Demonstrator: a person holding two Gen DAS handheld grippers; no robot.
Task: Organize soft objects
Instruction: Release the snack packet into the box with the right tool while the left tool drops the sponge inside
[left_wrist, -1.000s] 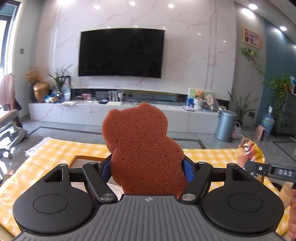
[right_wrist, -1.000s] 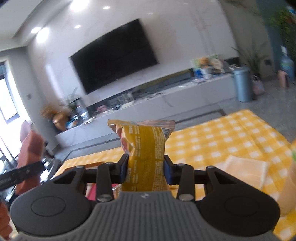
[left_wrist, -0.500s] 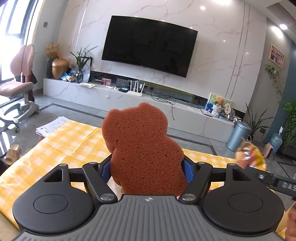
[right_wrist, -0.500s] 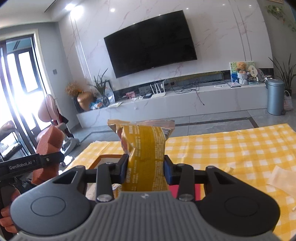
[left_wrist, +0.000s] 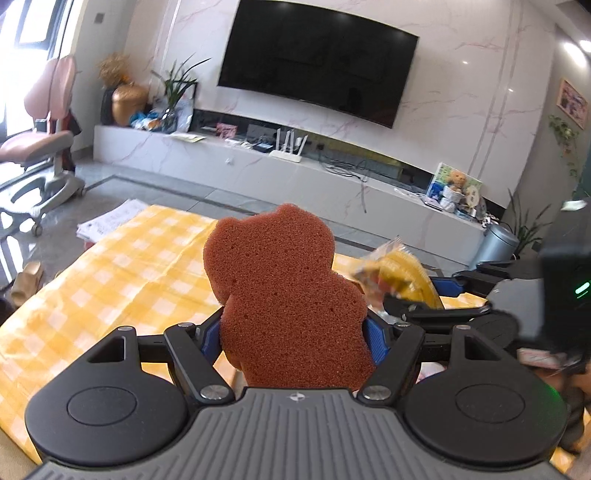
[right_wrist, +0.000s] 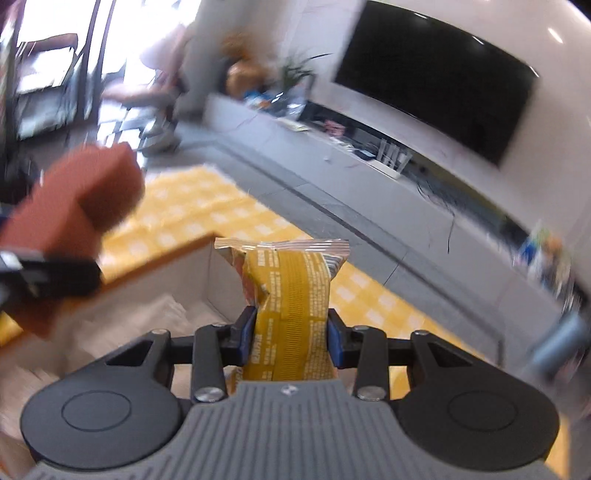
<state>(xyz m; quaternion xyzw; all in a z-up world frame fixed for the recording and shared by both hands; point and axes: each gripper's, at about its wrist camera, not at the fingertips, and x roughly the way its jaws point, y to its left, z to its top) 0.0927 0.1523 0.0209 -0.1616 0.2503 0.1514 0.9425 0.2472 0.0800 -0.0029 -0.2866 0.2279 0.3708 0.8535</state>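
Two grippers each carry a soft item above a table covered in a yellow checked cloth (left_wrist: 122, 266). The left gripper (left_wrist: 293, 334) pinches a brown, bear-shaped sponge (left_wrist: 284, 295) between its blue pads, holding it upright in the air. The right gripper (right_wrist: 291, 332) is pressed onto a yellow snack packet (right_wrist: 288, 295), also upright, its crimped top edge standing above the fingers.

Compared with half a second ago, the two tools have drawn much closer together. In the left wrist view the right gripper and its packet (left_wrist: 399, 273) now sit just beside the sponge, where earlier they were out at the frame's right edge. The right wrist view has swung down and left and is blurred by the motion. It now looks into an open cardboard box (right_wrist: 155, 306) with pale inner walls and a tan rim, lying directly below and ahead of the packet. The sponge (right_wrist: 74, 221) appears large at the left of that view, above the box's near side.

Both items seem to be converging on the box, so lowering and releasing them inside is likely the next step. Neither has been let go yet.
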